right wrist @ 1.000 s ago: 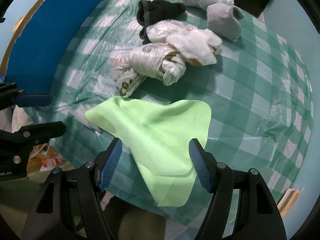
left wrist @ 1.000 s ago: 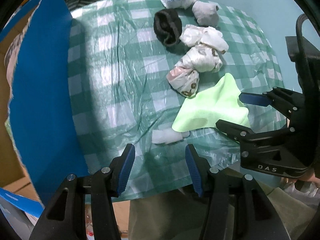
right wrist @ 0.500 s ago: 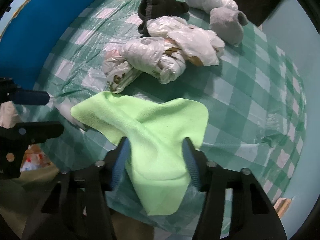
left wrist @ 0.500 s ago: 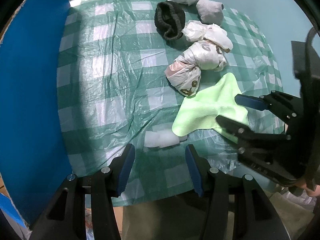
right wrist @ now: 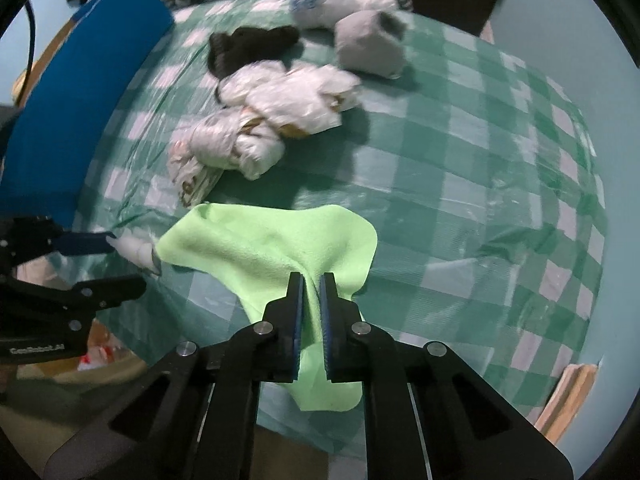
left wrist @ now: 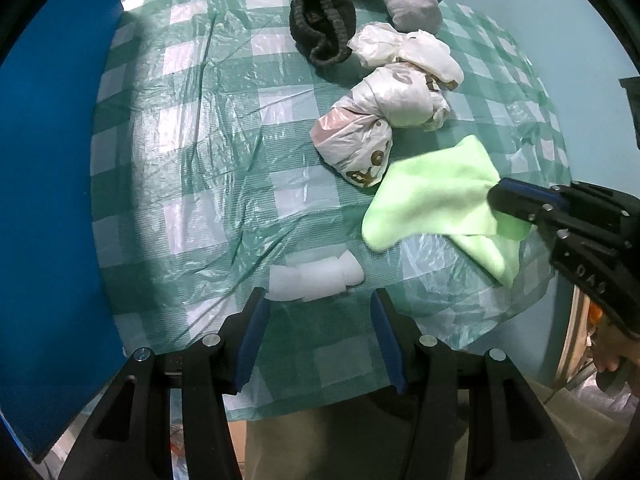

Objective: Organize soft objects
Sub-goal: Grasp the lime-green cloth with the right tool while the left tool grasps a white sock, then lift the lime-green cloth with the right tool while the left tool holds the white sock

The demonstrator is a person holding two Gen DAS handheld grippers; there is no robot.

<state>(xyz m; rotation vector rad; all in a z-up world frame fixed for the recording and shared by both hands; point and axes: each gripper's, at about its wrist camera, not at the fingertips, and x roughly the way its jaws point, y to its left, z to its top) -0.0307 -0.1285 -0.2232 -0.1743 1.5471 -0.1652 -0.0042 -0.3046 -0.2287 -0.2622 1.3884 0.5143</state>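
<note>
Taking the green cloth (right wrist: 256, 248) as the mark: to its left the left gripper (left wrist: 316, 336) hung open over a small white wad (left wrist: 316, 276) on the checked tablecloth (left wrist: 208, 152). The right gripper (right wrist: 311, 312) had pinched the cloth's near fold at the table edge. Tied plastic bags (left wrist: 384, 120) lay just behind it.

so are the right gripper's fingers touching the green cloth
Touching. The right wrist view shows the right gripper closed on a raised fold of the green cloth.
</note>
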